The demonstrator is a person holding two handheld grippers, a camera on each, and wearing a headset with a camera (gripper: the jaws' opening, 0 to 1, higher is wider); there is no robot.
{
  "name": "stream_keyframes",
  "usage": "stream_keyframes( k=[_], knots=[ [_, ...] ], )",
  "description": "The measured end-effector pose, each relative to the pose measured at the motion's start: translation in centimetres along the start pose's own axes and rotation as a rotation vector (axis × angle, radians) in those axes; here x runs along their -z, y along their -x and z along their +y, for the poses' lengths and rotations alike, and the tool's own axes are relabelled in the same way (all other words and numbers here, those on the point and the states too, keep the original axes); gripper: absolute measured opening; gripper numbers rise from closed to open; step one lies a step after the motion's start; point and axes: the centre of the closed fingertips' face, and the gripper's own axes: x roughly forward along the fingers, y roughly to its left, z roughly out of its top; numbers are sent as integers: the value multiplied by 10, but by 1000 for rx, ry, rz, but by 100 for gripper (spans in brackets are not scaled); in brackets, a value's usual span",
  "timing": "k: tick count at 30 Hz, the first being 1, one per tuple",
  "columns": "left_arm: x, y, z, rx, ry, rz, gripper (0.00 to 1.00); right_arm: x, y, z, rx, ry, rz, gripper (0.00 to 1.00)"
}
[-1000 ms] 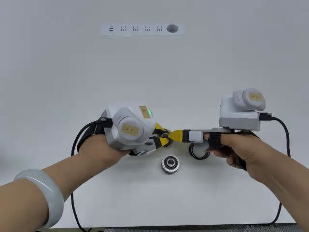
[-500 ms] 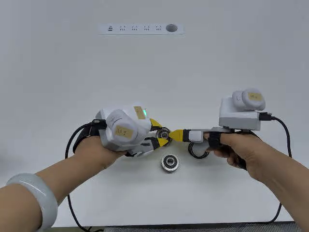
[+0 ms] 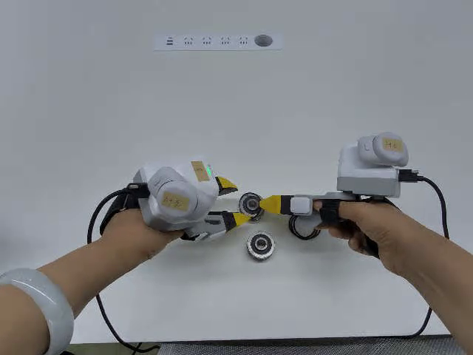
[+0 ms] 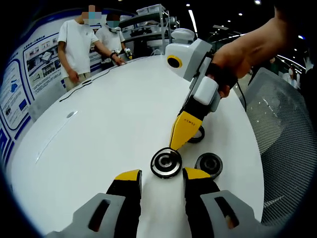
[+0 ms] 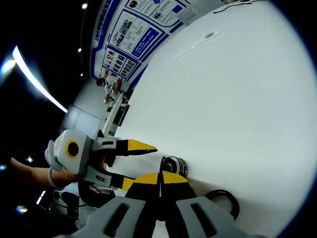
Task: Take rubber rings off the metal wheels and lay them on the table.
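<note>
Landmark is the wheel (image 3: 251, 203) between the two grippers. Nearest the person, just in front of it on the table (image 3: 222, 296), is a second wheel (image 3: 260, 246), lying flat, and its rubber looks on. The left gripper (image 3: 233, 201) is just left of the wheel, jaws wide open and holding nothing. The wheel sits in line with the gap, just past the tips, not touching. The right gripper (image 3: 263, 203) comes in from the wheel's right with jaws pressed shut and its tip touching the wheel's rim. Can't tell if it pinches the rubber. Both grippers' long axes run left-right, head-on through the wheel, and the right is the nearer. A loose rubber ring (image 3: 303, 229) lies right of the wheel, under the right gripper. Likely next: left closes on the wheel so right can peel. Far behind the wheel is a power strip (image 3: 218, 43).
</note>
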Motion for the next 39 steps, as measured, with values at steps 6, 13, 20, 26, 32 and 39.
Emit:
stream_keyframes(
  k=[6, 13, 20, 26, 32, 39],
  knots=[
    [6, 5, 1, -8, 5, -1, 41, 1, 3, 6, -12, 0, -10, 2],
    [12, 9, 1, -18, 19, 0, 45, -1, 11, 16, -34, -11, -40, 2],
    [14, 13, 0, -25, 33, -7, 51, 2, 26, 19, -40, -33, -75, 2],
    [14, 16, -4, -21, 45, -14, 53, 11, 42, 6, -12, -59, -92, 2],
    [14, 20, -8, -24, 60, -24, 54, 16, 57, -10, 25, -94, -117, 2],
    [21, 23, -10, -25, 75, -15, 53, 24, 65, -32, 90, -110, -116, 2]
  ],
)
